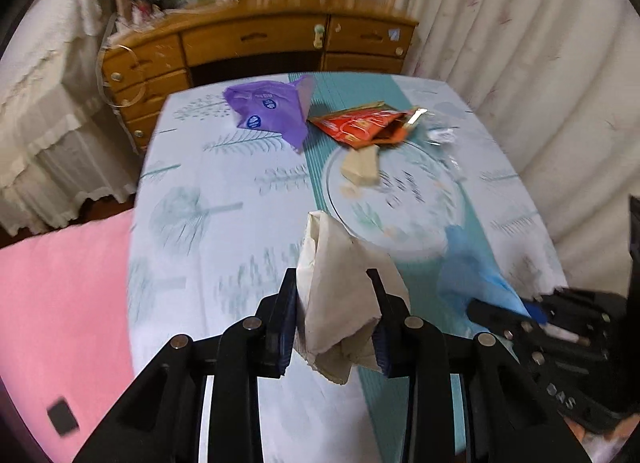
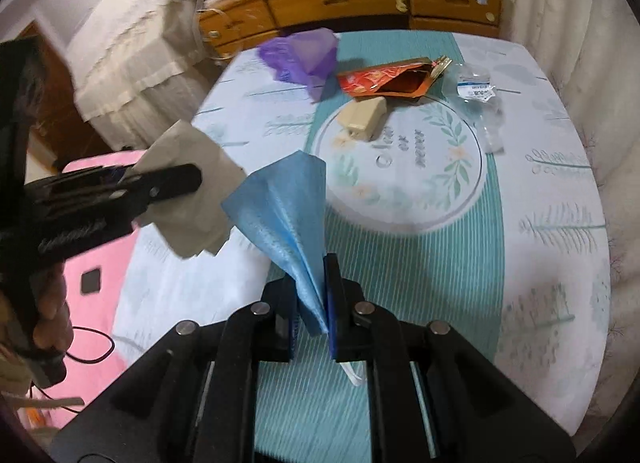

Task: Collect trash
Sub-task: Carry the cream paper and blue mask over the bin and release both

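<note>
left gripper (image 1: pixel 334 303): fingers pinching tissue (image 1: pixel 340 295), held above tabletop (image 1: pixel 224 247) | right gripper (image 2: pixel 312 303): fingers pinching blue mask (image 2: pixel 284 207), fanned out past the tips | ahead of both on tabletop: beige box (image 2: pixel 364 117), orange wrapper (image 2: pixel 384 81), purple bag (image 1: pixel 268 111), clear wrapper (image 2: pixel 476 89)

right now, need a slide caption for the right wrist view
Right hand-held gripper pinches a blue mask above the table; left hand-held gripper holds a tissue alongside.
</note>
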Available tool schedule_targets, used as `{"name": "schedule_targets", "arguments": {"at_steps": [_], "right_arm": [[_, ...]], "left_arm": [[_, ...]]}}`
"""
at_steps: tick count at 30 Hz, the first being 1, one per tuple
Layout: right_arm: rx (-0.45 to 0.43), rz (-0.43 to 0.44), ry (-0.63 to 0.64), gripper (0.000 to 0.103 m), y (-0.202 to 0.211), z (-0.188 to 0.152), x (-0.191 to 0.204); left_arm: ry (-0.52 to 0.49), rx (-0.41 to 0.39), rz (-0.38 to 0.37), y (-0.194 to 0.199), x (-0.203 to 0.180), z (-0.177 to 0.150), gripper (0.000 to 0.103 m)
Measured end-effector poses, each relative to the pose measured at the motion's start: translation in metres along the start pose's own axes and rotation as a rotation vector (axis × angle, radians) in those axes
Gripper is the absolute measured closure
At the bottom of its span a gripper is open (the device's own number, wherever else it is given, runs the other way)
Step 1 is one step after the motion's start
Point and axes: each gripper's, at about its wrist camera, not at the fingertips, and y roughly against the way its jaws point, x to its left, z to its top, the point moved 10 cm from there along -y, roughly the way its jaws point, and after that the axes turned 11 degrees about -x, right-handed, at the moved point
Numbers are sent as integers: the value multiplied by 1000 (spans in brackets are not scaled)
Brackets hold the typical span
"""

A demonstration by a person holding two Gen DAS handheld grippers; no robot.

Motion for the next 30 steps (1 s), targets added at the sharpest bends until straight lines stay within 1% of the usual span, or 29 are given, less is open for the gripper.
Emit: {"name": "schedule_targets", "arguments": {"at_steps": [2,4,6,9,12,15,19,23,27,30], "right_arm": [[-10,26,27,95,24,-16,5],[-20,56,63,95,55,-37,10],[-29,80,102,95,85,-60,14],[-41,111,169,95,133,-97,19],[-38,131,203,95,170,-130,21],[-24,158,219,95,207,-165,23],[7,176,219,95,241,-207,22],[28,179,178,95,262,-239,16],[47,168,120,95,273,-267,9],[78,154,80,95,271,-286,4]], "left_arm": [[15,-41,31,43,-15,-24,72],[37,-66,56,75,-27,-44,72],[75,-94,88,114,-41,-73,72],[110,-119,125,155,-59,-109,72],[139,-123,147,194,-78,-147,72],[144,-113,172,229,-99,-185,72],[130,-81,175,262,-126,-224,72],[90,-61,157,280,-152,-248,72],[57,-23,131,275,-174,-266,72],[42,9,110,264,-185,-278,72]]}}
